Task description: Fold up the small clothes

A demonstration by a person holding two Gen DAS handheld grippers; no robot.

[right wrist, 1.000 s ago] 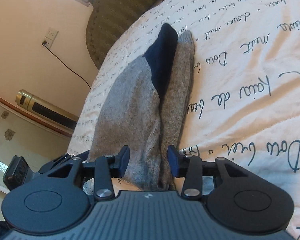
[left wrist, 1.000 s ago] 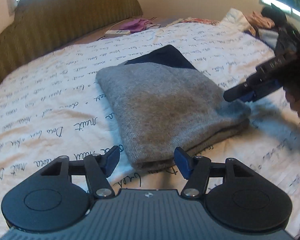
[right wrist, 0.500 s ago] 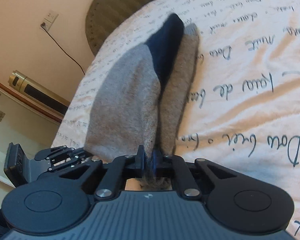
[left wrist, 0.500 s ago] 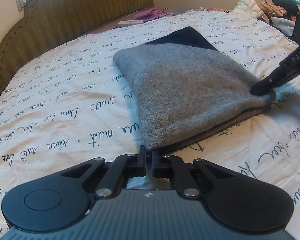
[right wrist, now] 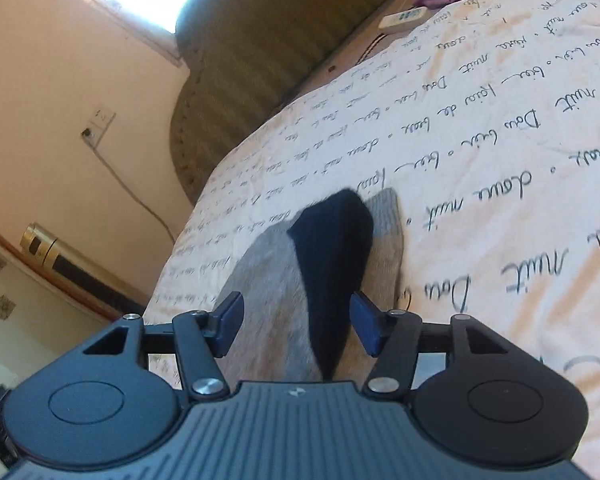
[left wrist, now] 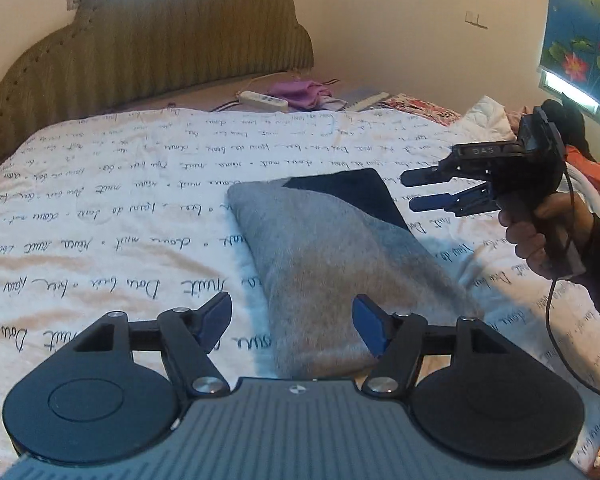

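A folded grey knit garment (left wrist: pixel 336 256) with a dark navy part (left wrist: pixel 352 190) at its far end lies flat on the bed. My left gripper (left wrist: pixel 292 320) is open and empty, raised just above the garment's near edge. My right gripper (left wrist: pixel 414 190) is open and empty, held in the air to the right of the navy part. In the right wrist view the garment (right wrist: pixel 268 280) and its navy part (right wrist: pixel 336 248) lie below the open right gripper (right wrist: pixel 296 324).
The bed has a white cover (left wrist: pixel 120 216) printed with script and a padded olive headboard (left wrist: pixel 160 40). A power strip (left wrist: pixel 262 100) and purple cloth (left wrist: pixel 300 90) lie by the headboard. Piled clothes (left wrist: pixel 500 120) sit at the far right.
Both grippers were shut on the garment's edges half a second ago. Now both have opened, let go and lifted back, and the garment lies folded on the bed.
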